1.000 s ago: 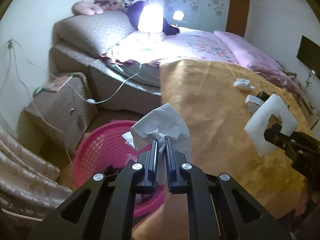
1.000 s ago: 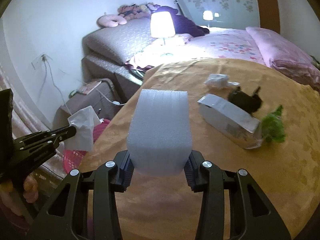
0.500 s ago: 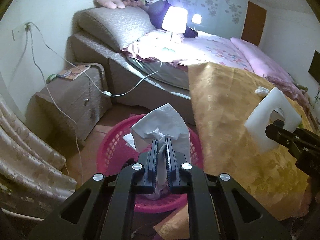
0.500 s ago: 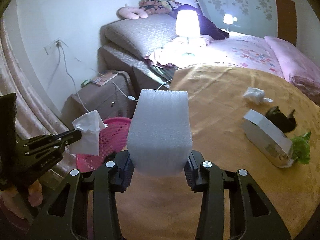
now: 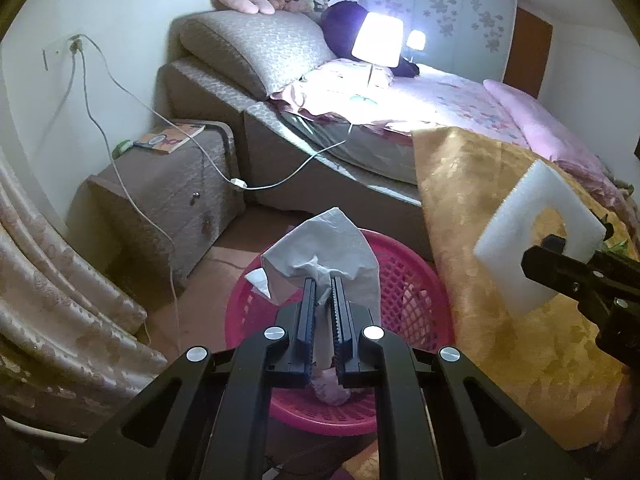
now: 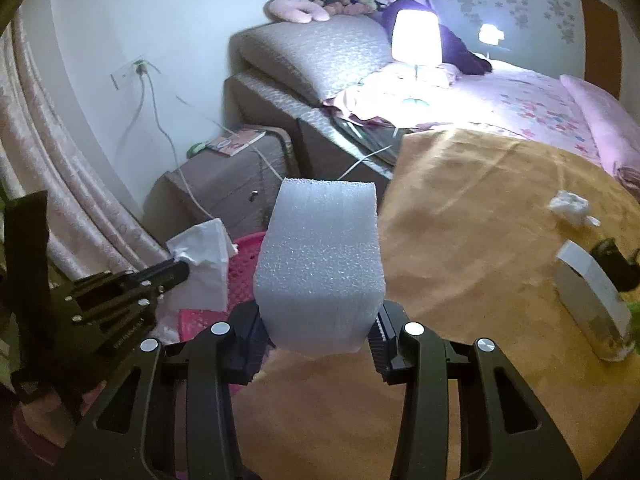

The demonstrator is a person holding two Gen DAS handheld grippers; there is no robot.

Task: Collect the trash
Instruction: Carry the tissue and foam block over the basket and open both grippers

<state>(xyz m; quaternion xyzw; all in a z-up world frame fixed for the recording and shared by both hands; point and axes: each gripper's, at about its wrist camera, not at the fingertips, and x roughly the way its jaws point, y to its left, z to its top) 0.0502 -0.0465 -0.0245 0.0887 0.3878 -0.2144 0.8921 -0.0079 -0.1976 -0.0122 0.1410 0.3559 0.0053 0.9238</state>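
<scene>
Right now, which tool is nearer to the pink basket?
Left. The left tool, shut on the tissue, is over the pink basket. The right tool, clamping the foam block, is off to the side over the orange blanket.

We looked along the left claw (image 5: 323, 286) from close above the pink basket (image 5: 416, 264), facing the bed's headboard end and lamp (image 5: 377, 40). Our right-wrist view ran along the right claw (image 6: 320, 320), low over the gold bedspread (image 6: 480, 240), facing the same way. Both views shared basket, lamp, nightstand (image 5: 160, 184) and each other's claw.
</scene>
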